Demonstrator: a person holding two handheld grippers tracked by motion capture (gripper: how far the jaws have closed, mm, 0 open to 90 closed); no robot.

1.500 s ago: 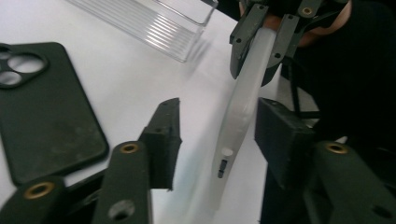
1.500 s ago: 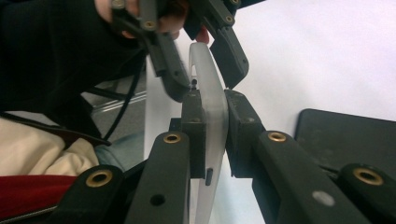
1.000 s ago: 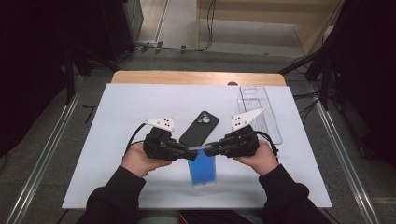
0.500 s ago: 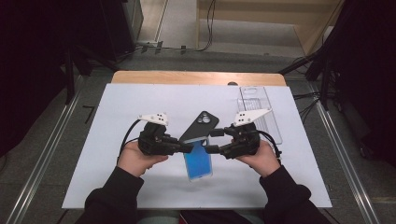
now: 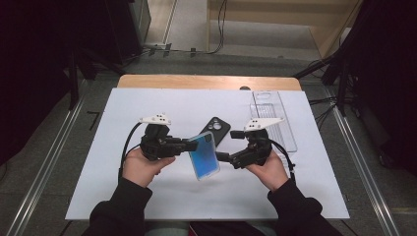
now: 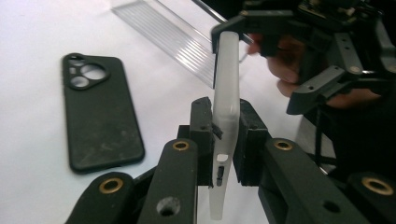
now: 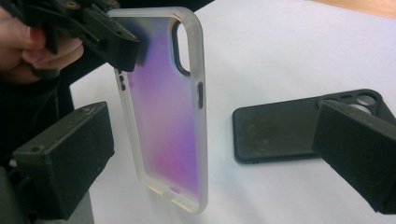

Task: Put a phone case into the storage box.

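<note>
Translucent case (image 5: 203, 156) now upright, left-gripper-clamped (image 5: 189, 146)

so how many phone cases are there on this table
2. A translucent blue-purple case is held up off the table, pinched on edge by the left gripper. A black case lies flat on the white mat behind it. The ridged clear tray hides nothing I can see.
</note>
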